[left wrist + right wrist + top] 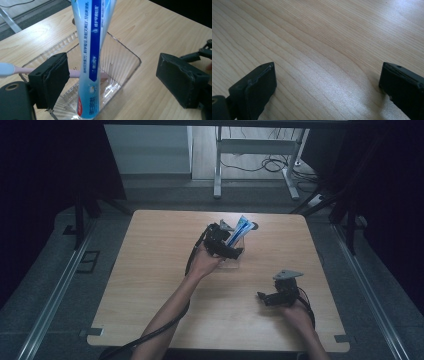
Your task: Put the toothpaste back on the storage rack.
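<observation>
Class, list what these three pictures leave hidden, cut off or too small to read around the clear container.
- Toothpaste tube: its top is cut off by the upper edge of the left gripper view.
- Toothbrush: part of the handle is hidden behind the tube and the left gripper finger.
- Clear container: in the high view, largely covered by the left gripper; its contents too small to read.

The right claw (327, 85) has two black jaws that come up from the bottom. They stand far apart with nothing between them. Under them is the table (319, 42), light wood with wavy lines.
</observation>
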{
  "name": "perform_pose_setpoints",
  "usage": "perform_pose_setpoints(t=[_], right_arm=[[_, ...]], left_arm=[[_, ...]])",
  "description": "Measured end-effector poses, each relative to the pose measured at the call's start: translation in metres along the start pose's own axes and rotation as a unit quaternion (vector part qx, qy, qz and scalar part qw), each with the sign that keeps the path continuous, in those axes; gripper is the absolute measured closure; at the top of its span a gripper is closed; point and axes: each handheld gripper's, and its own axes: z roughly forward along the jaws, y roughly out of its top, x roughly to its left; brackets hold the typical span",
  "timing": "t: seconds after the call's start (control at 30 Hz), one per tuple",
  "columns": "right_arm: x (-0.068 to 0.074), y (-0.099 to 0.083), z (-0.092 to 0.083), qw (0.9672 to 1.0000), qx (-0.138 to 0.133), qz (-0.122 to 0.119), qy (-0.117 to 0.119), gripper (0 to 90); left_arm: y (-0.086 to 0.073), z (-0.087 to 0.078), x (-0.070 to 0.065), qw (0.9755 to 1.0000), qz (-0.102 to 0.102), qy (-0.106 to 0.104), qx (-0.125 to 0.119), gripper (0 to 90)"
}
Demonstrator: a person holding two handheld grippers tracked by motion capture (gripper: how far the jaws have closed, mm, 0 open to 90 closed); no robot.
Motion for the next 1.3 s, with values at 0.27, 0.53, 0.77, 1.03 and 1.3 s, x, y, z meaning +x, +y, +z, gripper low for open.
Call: perform_pose_setpoints(t=[0.27, 0.53, 0.77, 1.03, 1.3], right_arm=[[0.000, 0.000, 0.000, 1.0000, 0.000, 0.000, 0.000, 0.7], [0.000, 0.000, 0.000, 1.0000, 0.000, 0.001, 0.000, 0.7], [0.000, 0.000, 0.000, 1.0000, 0.000, 0.000, -0.001, 0.7], [0.000, 0.000, 0.000, 1.0000, 0.000, 0.000, 0.000, 0.7], [0.000, 0.000, 0.000, 1.0000, -0.001, 0.000, 0.000, 0.9]], left_arm=[[-0.007, -0.011, -0.004, 0.9998, 0.008, -0.005, -0.015, 5.2], [-0.017, -0.018, -0.006, 0.9996, 0.014, -0.016, -0.019, 3.3], [-0.027, -0.023, -0.007, 0.9994, 0.026, -0.019, -0.012, 3.4], [-0.038, -0.031, -0.007, 0.9996, 0.024, -0.014, -0.011, 4.0], [-0.056, -0.034, -0.005, 0.9997, 0.017, -0.014, -0.007, 4.6]])
